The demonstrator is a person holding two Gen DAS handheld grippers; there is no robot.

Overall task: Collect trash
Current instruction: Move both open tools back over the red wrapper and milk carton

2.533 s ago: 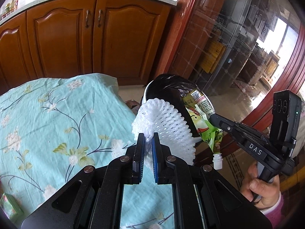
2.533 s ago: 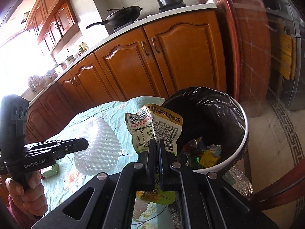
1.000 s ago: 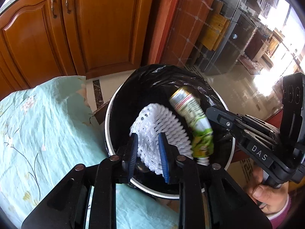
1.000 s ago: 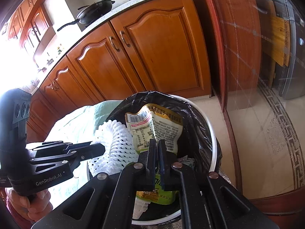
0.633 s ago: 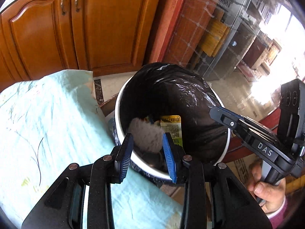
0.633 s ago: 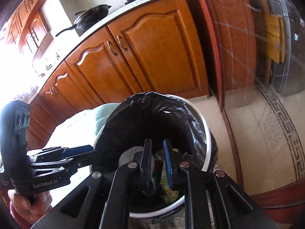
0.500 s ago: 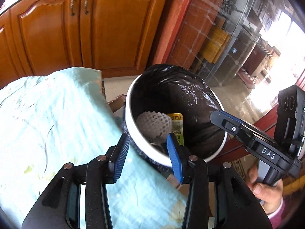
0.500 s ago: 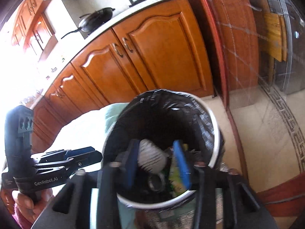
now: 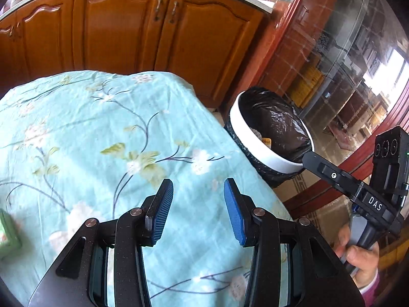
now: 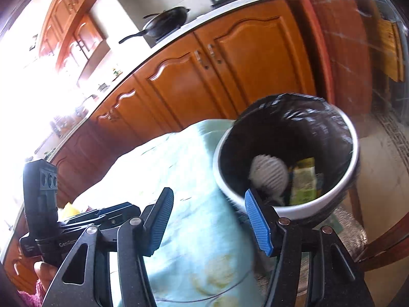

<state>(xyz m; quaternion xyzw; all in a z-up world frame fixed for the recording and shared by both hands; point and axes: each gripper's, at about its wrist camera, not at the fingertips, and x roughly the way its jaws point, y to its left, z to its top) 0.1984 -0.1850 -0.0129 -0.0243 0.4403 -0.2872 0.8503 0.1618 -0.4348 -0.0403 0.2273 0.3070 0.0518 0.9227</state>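
The white-rimmed trash bin (image 10: 319,206) with a black liner stands beside the table's far right corner; it also shows in the left wrist view (image 9: 258,144). Inside it lie the white foam net (image 10: 268,175) and the green snack pouch (image 10: 304,181). My left gripper (image 9: 198,211) is open and empty above the teal floral tablecloth (image 9: 89,133). My right gripper (image 10: 209,221) is open and empty over the table edge, just short of the bin. The right gripper also shows in the left wrist view (image 9: 340,179).
A green object (image 9: 7,232) lies at the table's left edge, and something yellow (image 10: 69,208) lies behind the left gripper. Wooden kitchen cabinets (image 9: 122,25) stand behind the table. A glass partition with a red frame (image 9: 332,64) stands on the right.
Both grippers opened over the bin and dropped the foam net and the snack pouch into it. Both have since pulled back over the table and opened wider.
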